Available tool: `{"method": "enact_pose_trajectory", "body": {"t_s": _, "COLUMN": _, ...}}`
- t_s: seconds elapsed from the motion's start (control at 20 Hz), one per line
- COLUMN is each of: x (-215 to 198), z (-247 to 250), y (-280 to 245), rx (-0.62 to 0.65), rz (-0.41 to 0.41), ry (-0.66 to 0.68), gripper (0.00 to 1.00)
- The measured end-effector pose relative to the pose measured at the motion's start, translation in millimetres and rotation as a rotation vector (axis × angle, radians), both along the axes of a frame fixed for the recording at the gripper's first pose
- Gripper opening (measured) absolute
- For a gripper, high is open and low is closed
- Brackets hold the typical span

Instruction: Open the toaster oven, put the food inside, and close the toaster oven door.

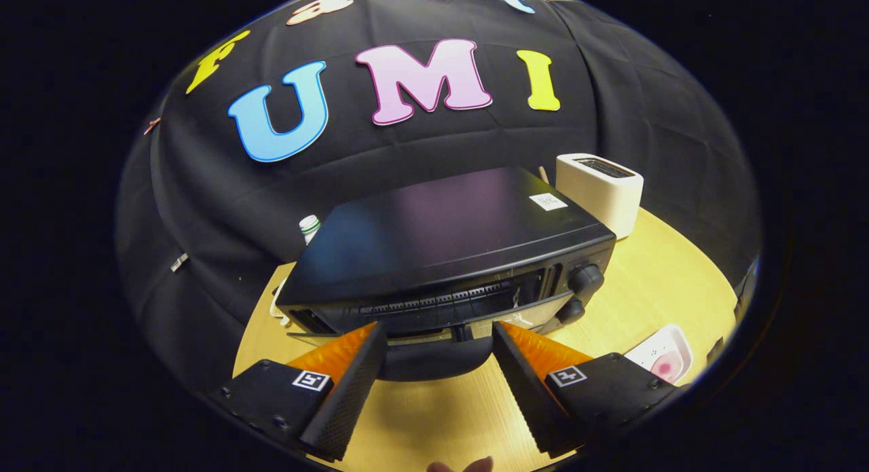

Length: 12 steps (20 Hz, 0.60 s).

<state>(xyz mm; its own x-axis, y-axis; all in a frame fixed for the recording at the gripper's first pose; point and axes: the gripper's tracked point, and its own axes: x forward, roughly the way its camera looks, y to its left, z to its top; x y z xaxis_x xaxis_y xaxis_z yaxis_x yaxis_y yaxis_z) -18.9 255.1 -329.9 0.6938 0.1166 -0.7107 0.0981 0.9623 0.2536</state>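
The black toaster oven [448, 234] stands on the wooden table, just ahead of my fingers. Its glass door [523, 314] leans out a little at the top, and the slot above it shows the inside of the oven. The door's dark handle [434, 363] lies between my two fingertips. My gripper [440, 329] is open wide, one finger at each end of the handle, with nothing pressed between them. The food, a pink piece in a white tray [662, 360], rests on the table to the right of my right finger.
A white pop-up toaster [601, 190] stands behind the oven's right rear corner. A bottle with a white cap [309, 226] pokes up behind the oven's left side. Two black knobs [585, 280] sit on the oven's right front. Bare wooden table [652, 288] lies right of the oven.
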Motion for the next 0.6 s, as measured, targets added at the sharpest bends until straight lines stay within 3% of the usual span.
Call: {"method": "enact_pose_trajectory", "body": {"t_s": 0.6, "x": -83, "z": -32, "y": -2, "rx": -0.099, "rz": 0.074, "ry": 0.113, "gripper": 1.0}}
